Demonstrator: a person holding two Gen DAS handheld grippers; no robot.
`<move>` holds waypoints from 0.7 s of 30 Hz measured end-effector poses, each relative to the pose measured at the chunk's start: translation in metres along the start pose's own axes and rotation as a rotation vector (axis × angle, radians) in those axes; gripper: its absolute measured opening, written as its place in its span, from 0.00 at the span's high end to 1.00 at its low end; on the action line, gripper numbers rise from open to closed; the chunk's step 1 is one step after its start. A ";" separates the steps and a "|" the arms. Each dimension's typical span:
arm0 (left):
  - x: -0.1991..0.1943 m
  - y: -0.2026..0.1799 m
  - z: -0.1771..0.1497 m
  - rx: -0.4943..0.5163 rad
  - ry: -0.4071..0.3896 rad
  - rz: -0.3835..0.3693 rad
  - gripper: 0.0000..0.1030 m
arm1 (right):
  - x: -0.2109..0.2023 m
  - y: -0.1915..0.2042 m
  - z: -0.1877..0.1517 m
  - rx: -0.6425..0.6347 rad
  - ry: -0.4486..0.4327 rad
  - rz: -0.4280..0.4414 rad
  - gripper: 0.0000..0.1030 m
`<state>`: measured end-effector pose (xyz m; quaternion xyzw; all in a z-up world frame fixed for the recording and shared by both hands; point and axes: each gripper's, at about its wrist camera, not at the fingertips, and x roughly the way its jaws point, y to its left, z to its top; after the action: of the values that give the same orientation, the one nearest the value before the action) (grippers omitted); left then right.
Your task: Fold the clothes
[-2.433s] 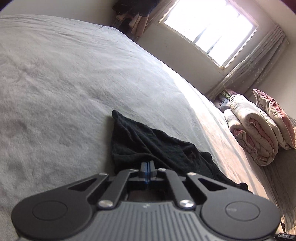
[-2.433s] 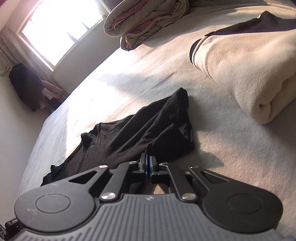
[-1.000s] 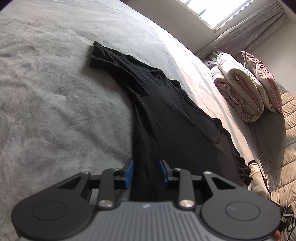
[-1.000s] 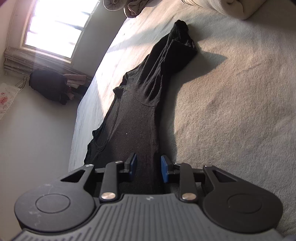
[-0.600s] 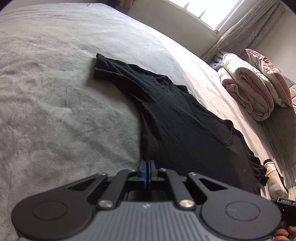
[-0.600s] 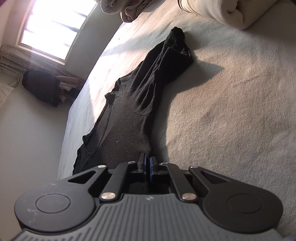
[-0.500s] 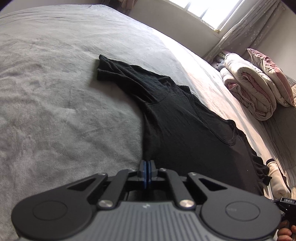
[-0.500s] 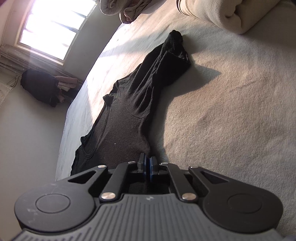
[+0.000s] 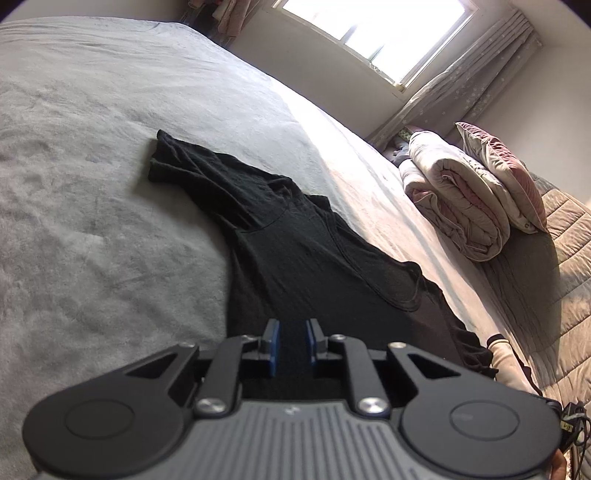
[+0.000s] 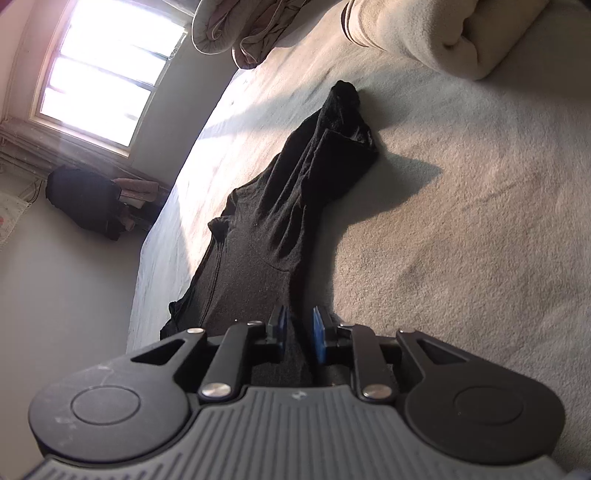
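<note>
Where the black T-shirt point(image 9: 295, 266) lies, it is spread front-up on the grey bedspread point(image 9: 92, 229), its body fairly flat, the neckline visible, and each sleeve bunched into creases. One sleeve point(image 9: 173, 158) points away across the bed in the left wrist view; the other sleeve point(image 10: 343, 122) ends near a rolled cream blanket point(image 10: 424, 33) in the right wrist view.

The left gripper point(image 9: 291, 345) stands over the shirt's near edge, jaws having just parted to a narrow gap; dark cloth shows between the blue pads but they do not press on it. The right gripper point(image 10: 300, 338) is likewise over the shirt's opposite side edge, jaws just reopened to a narrow gap, cloth between them and not clamped.

Bare bedspread extends widely beside the shirt in both views. Past the shirt in the left wrist view lie a folded quilt point(image 9: 454, 206) with a pillow point(image 9: 506, 173) on it and a pale sock point(image 9: 508, 360) touching the shirt's far edge. A bright window point(image 9: 373, 33) with a curtain point(image 9: 461, 85) lights the room; dark clothing point(image 10: 85, 201) is piled below the window in the right wrist view.
</note>
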<state>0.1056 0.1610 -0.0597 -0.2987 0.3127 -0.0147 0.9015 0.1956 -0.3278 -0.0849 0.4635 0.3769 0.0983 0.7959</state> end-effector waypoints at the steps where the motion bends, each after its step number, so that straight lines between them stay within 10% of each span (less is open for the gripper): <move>1: 0.002 -0.002 -0.001 0.006 0.000 -0.013 0.85 | 0.003 -0.002 0.002 0.019 -0.006 0.009 0.78; 8: 0.017 -0.003 -0.011 0.059 0.044 0.025 0.83 | 0.005 0.008 0.005 -0.073 -0.070 -0.066 0.98; 21: 0.007 0.004 0.002 0.013 0.018 0.067 0.72 | -0.004 0.052 -0.017 -0.326 -0.138 -0.142 0.61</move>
<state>0.1123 0.1638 -0.0645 -0.2820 0.3308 0.0106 0.9005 0.1913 -0.2897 -0.0457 0.3065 0.3323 0.0695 0.8893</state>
